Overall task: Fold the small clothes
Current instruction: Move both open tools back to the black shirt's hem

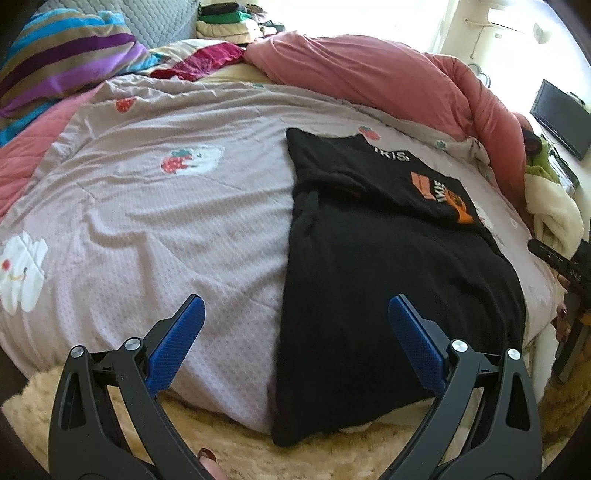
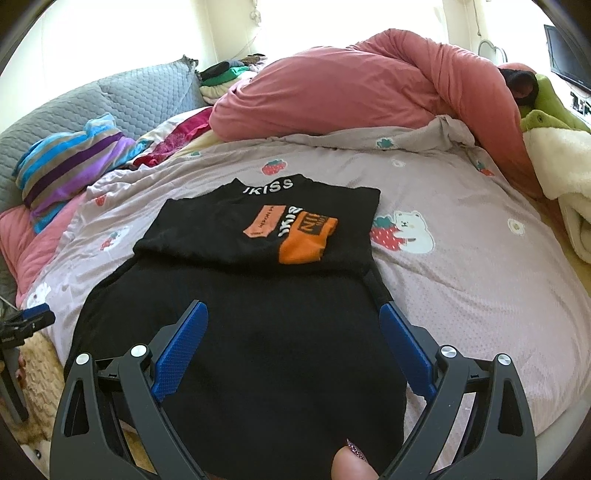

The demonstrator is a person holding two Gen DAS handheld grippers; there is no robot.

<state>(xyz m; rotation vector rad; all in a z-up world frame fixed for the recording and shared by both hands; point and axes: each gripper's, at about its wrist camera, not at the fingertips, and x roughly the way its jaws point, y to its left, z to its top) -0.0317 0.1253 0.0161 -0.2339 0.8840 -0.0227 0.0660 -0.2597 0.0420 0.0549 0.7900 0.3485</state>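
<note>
A black knit top (image 1: 388,258) with white lettering at the neck and orange patches lies flat on the bed, its sleeves folded in and its hem hanging over the near edge; it also shows in the right wrist view (image 2: 258,314). My left gripper (image 1: 295,306) is open and empty above the top's left edge near the hem. My right gripper (image 2: 291,314) is open and empty above the top's lower half, its right finger near the garment's right edge. The right gripper also shows at the right edge of the left wrist view (image 1: 554,258).
The bed has a lilac strawberry-print cover (image 1: 166,206). A pink duvet (image 2: 351,85) is bunched at the back, a striped pillow (image 1: 62,55) at the back left, stacked clothes (image 1: 229,22) beyond. A cream blanket (image 2: 569,192) lies right. A shaggy rug (image 1: 258,450) lies below.
</note>
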